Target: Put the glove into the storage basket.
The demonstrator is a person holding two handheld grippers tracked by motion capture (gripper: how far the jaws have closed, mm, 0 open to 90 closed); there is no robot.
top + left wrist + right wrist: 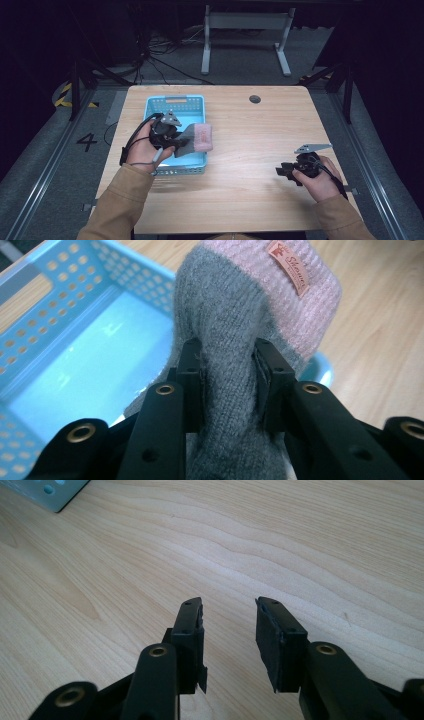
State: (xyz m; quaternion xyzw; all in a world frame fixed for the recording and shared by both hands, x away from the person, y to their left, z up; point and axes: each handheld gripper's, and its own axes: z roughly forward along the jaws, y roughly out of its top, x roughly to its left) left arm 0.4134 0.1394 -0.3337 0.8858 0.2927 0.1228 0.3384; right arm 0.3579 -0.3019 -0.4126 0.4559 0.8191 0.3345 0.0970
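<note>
Left gripper view shows my left hand-held gripper (230,385) clamped on the grey body of a knitted grey sock with a pink ribbed cuff (260,315), a small woven label stitched on that cuff. The sock hangs over the near right corner of the light blue perforated plastic basket (55,315), cuff end poking out past the rim toward the pale wooden worktop (380,340).

What bugs me here: I'm only pinching a bunched fold of soft knit, so it could creep out of the pads if I swing too fast. And since the cuff sits right over the rim, letting go now would probably leave the sock draped half in, half out, or sliding off onto the worktop. Dragging it across the rim could also nudge the lightweight basket.

Pose-wise, in the high view my left hand (145,147) sits above the basket's near right part, gripper pointing right and a bit down, forearm coming in from the bottom left. My right hand-held gripper (229,630) rests low over bare worktop well to the right, jaws apart with nothing between them, pointing left toward the basket.
</note>
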